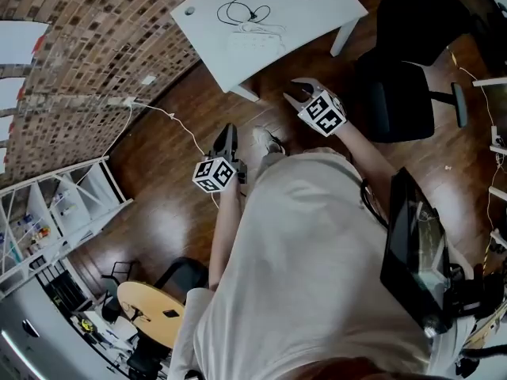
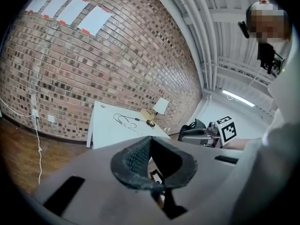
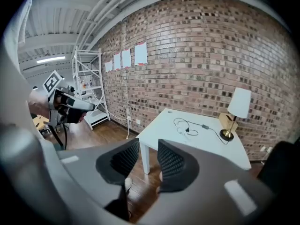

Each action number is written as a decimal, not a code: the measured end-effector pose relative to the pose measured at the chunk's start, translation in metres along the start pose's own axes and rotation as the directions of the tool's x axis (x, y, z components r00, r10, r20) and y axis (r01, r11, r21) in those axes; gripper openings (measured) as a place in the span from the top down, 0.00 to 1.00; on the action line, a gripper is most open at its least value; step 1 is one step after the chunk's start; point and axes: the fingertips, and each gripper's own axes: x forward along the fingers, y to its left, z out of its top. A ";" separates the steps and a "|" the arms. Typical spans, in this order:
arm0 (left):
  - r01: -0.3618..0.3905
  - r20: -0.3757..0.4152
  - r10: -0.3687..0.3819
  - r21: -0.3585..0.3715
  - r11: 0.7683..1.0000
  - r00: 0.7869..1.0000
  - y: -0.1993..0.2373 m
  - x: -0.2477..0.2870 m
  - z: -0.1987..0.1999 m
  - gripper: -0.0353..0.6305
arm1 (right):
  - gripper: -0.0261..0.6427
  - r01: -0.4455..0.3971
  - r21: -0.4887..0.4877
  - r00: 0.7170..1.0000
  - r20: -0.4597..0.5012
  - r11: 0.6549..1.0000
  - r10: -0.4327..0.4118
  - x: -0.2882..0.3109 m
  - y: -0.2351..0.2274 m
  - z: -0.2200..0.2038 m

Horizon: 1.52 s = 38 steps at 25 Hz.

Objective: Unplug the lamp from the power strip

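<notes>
**Desk:** Where's the lamp?

**Me:** The lamp with the white shade and round brass base stands at the far corner of the white rectangular table, against the brick wall. Its thin black cord runs in loops across the tabletop. Just beside the loops lies a pale long shape that I take for the power strip. It is white on white, so I can't make out the plug.

**Desk:** Do all 3 views give you that?

**Me:** No. The head view cuts the lamp down to its brass base at the top edge, but it shows the cord loops from above. Both gripper views show the shade. Each gripper view also catches the other gripper, which I can't get any other way from the side.

**Desk:** And the grippers?

**Me:** The left gripper has its jaws together, with nothing in them. The right gripper has its jaws apart and the gap is empty, with only the wooden floor and a table leg showing through it. Both are over the floor, well apart from the table, with the black office chair off to my right.
</notes>
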 end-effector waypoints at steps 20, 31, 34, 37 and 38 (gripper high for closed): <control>-0.075 -0.022 0.074 -0.093 0.993 0.997 -0.061 -0.097 -0.116 0.94 | 0.79 -0.007 0.117 0.998 -0.054 0.993 0.013 -0.081 0.067 -0.099; 0.014 0.026 -0.013 -0.046 0.999 1.000 -0.014 -0.123 -0.054 0.94 | 0.80 0.069 0.119 0.998 -0.004 0.991 -0.069 -0.058 0.102 -0.022; 0.025 0.036 -0.024 -0.024 0.999 0.999 0.011 -0.134 -0.032 0.94 | 0.80 0.075 0.090 0.997 0.017 0.993 -0.076 -0.041 0.118 0.008; 0.034 0.023 -0.033 -0.029 0.999 0.999 0.032 -0.147 -0.029 0.94 | 0.80 0.065 0.097 0.997 0.033 0.993 -0.069 -0.030 0.142 0.031; 0.036 0.015 -0.036 -0.030 0.999 0.999 0.038 -0.150 -0.029 0.94 | 0.80 0.063 0.095 0.997 0.042 0.993 -0.068 -0.027 0.149 0.039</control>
